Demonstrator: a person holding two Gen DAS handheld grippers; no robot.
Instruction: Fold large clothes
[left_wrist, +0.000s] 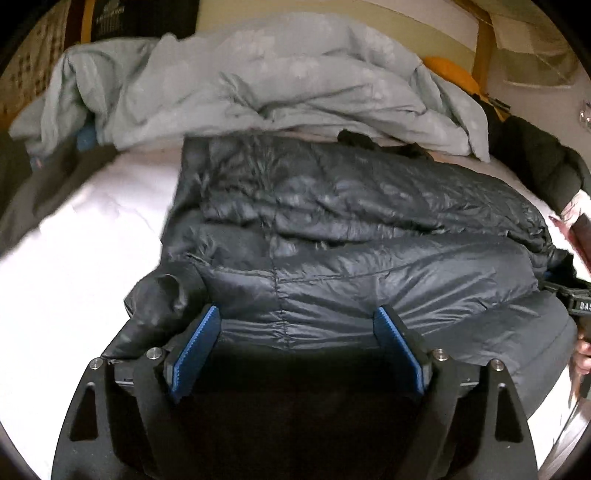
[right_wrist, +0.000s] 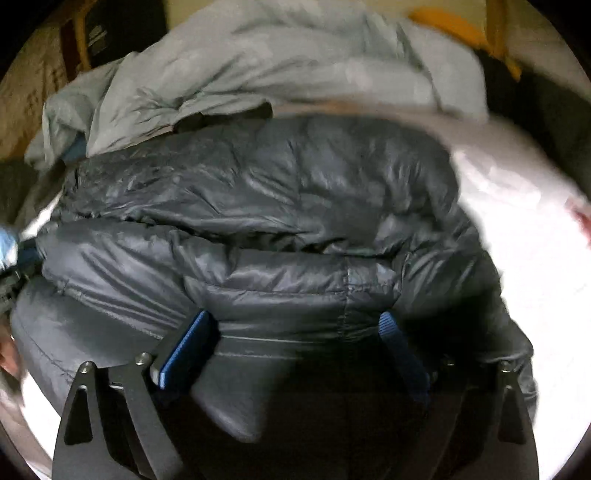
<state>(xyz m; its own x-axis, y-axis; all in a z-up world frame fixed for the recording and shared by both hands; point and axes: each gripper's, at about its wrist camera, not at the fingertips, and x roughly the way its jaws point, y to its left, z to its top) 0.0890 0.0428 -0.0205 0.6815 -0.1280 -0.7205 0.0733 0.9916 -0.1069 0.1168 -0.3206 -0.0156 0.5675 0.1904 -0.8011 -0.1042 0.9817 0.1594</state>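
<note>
1. Puffer jacket (left_wrist: 332, 229), dark grey and quilted, lies folded across the middle of a bed, resting on the white sheet (left_wrist: 81, 266). Its upper layer is doubled back over the lower one, leaving a long crease that runs side to side.
2. Left tool (left_wrist: 297, 321) hangs just above the jacket's near edge with its blue-padded fingers (left_wrist: 195, 354) spread wide. Jacket fabric shows in the gap, but the pads do not press on it and nothing is held.
3. Right tool (right_wrist: 295, 325) is likewise wide apart over the near hem (right_wrist: 280, 332) of the same jacket, seen from the other end. Fabric lies between its fingers without being pinched. This view is blurred, so finer contact cannot be told.
4. A loose flap of the jacket, a sleeve or corner (left_wrist: 162, 295), bulges out beside the left tool's left finger and spills onto the sheet.
5. A crumpled pale grey-blue duvet (left_wrist: 258, 85) is heaped along the far side of the bed, its front edge touching or overlapping the jacket's far edge.
6. A small dark item (left_wrist: 354, 138) lies between duvet and jacket.
7. An orange cushion (left_wrist: 450, 70) peeks out behind the duvet on the right.
8. At the right edge of the left view, a dark sleeve (left_wrist: 539, 162) and part of a hand (left_wrist: 572, 214) are visible near the jacket's end.
</note>
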